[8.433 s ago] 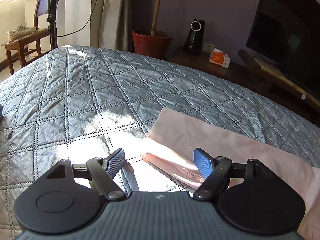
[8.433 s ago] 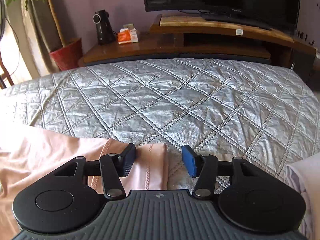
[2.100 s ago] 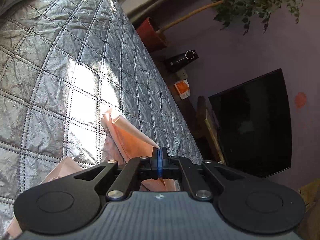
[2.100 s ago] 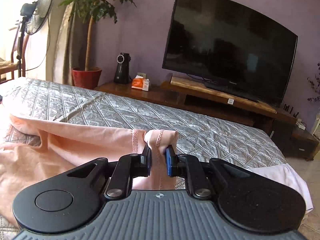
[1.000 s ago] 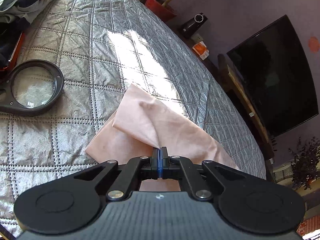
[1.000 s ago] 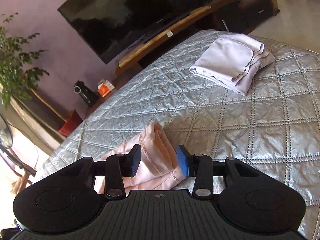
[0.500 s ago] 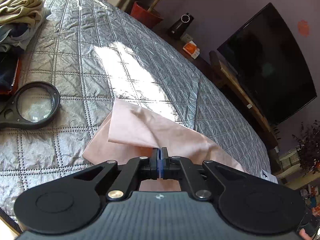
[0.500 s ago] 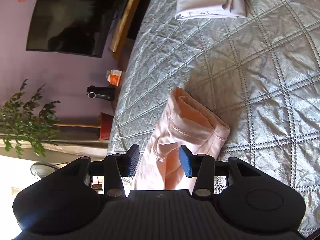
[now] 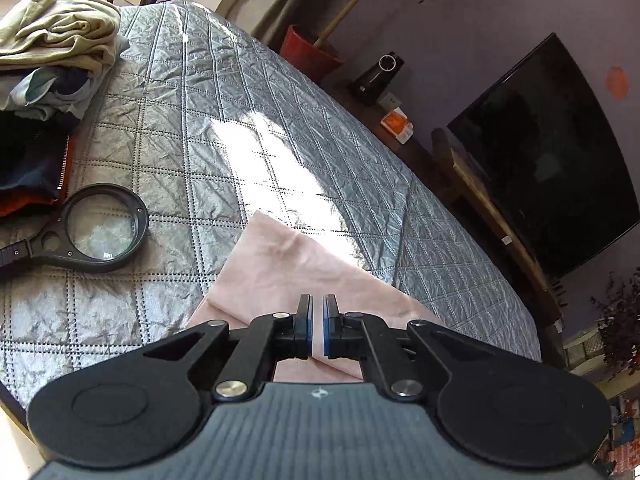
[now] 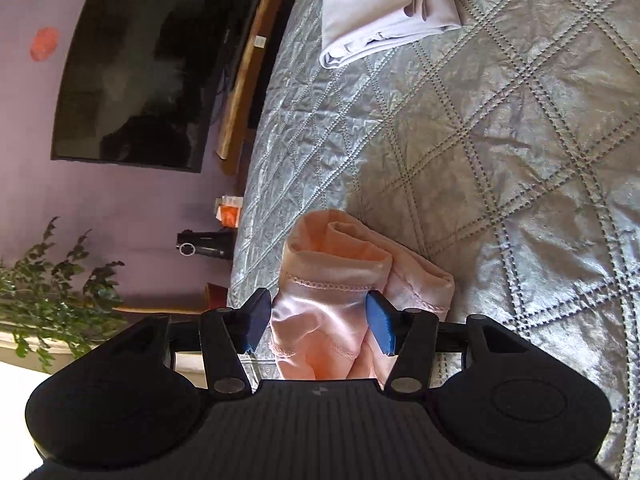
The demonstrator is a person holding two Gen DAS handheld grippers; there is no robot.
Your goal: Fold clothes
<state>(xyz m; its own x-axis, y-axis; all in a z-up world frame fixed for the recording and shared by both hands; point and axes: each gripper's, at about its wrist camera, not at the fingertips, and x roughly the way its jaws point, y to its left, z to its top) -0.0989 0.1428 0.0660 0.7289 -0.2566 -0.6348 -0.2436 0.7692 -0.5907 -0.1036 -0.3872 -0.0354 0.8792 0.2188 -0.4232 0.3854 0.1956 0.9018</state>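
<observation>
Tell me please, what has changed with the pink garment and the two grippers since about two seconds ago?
The pink garment, then held up off the grey quilt by both grippers, now lies on it, folded over. The right gripper, then clamped on the hem end, has let go and its jaws are opening around the bunched cloth. The left gripper, tightly pinched before, shows a thin gap. The folded lilac garment stayed in place.

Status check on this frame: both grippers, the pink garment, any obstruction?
Left gripper shut, nothing visibly pinched. Right gripper opening, pink garment loose between the jaws, lying on the quilt. Magnifying glass and folded white garment lie clear.
</observation>
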